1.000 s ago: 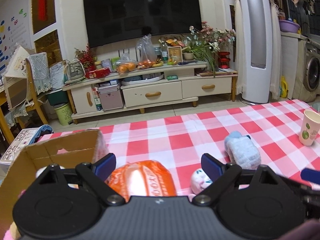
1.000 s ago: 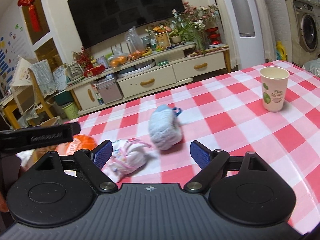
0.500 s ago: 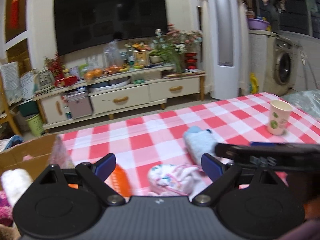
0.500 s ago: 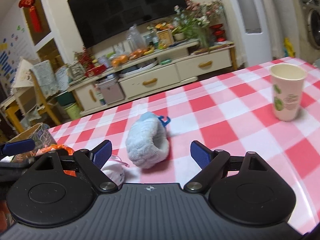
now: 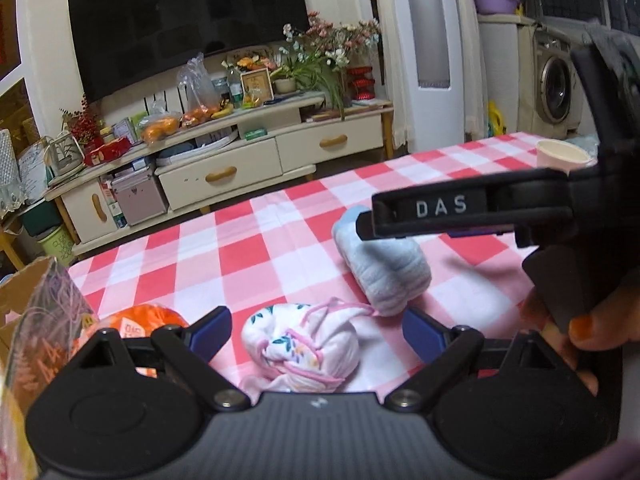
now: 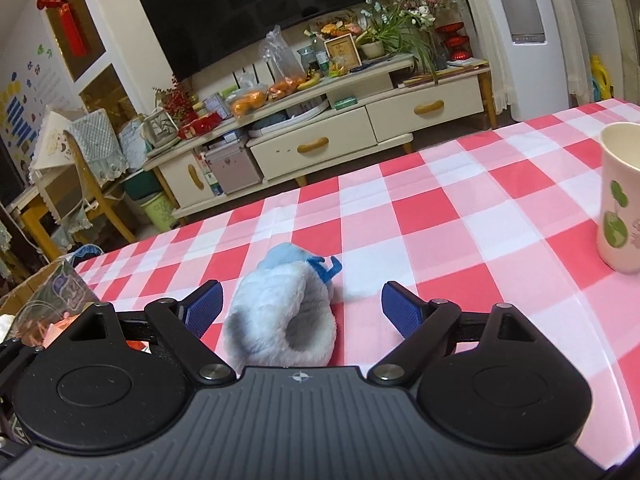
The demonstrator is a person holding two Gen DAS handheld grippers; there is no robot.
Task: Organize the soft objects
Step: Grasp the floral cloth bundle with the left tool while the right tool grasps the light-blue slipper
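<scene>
A white floral cloth bundle with pink trim (image 5: 306,346) lies on the red-checked tablecloth between the open fingers of my left gripper (image 5: 318,330). A fluffy light-blue soft item (image 5: 384,268) lies just beyond it. In the right wrist view the same blue item (image 6: 282,312) sits between the open fingers of my right gripper (image 6: 302,308). The right gripper's body (image 5: 500,208) crosses the left wrist view above the blue item. An orange packet (image 5: 136,322) lies at the left beside a cardboard box (image 5: 16,300).
A paper cup (image 6: 620,196) stands on the table at the right, also in the left wrist view (image 5: 560,156). The cardboard box corner (image 6: 40,284) is at the table's left end. The table's far edge (image 6: 360,172) faces a TV cabinet across the floor.
My left gripper has swung right from the orange packet to straddle the floral bundle. My right gripper has moved forward and left until the blue item lies between its fingers.
</scene>
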